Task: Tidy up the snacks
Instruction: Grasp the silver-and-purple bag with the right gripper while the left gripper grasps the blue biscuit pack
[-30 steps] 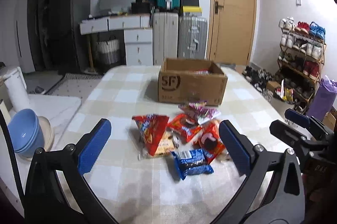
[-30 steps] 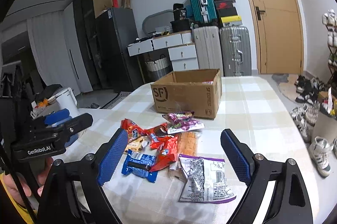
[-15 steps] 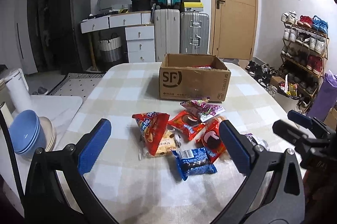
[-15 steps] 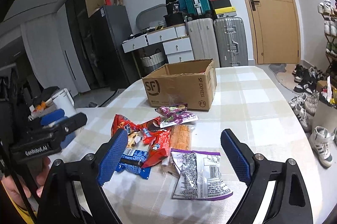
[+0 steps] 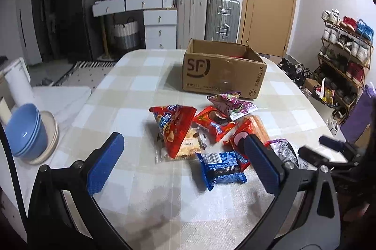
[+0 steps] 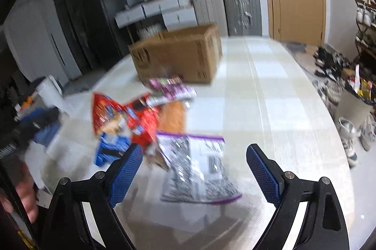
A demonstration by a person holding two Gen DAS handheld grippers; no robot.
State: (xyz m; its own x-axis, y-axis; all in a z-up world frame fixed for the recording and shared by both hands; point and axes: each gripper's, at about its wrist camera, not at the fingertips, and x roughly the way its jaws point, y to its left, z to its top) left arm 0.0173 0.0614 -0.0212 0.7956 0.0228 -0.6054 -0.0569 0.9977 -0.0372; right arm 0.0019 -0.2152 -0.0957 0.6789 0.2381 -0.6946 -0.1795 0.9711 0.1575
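Observation:
A heap of snack packets lies mid-table: a red chip bag (image 5: 175, 126), a red cookie packet (image 5: 211, 120), a purple candy packet (image 5: 229, 103), a blue cookie packet (image 5: 222, 167) nearest me, and a silver and purple bag (image 6: 197, 167). Behind them stands an open cardboard box (image 5: 223, 71). My left gripper (image 5: 185, 160) is open, low over the table, with the blue packet between and beyond its fingers. Over the silver bag hovers my right gripper (image 6: 193, 167), open and empty. The right wrist view is blurred.
The checked table (image 5: 131, 90) runs back past the box. Blue bowls (image 5: 25, 130) on a plate sit on a white counter at left. Suitcases, drawers and a door stand behind; a shoe rack (image 5: 345, 57) lines the right wall. A hand (image 6: 25, 198) holds the left gripper.
Both grippers have sunk toward the table and tipped downward. The snacks now sit closer and higher in both views. The right wrist view has blurred from motion. Jaws stay as wide as before.

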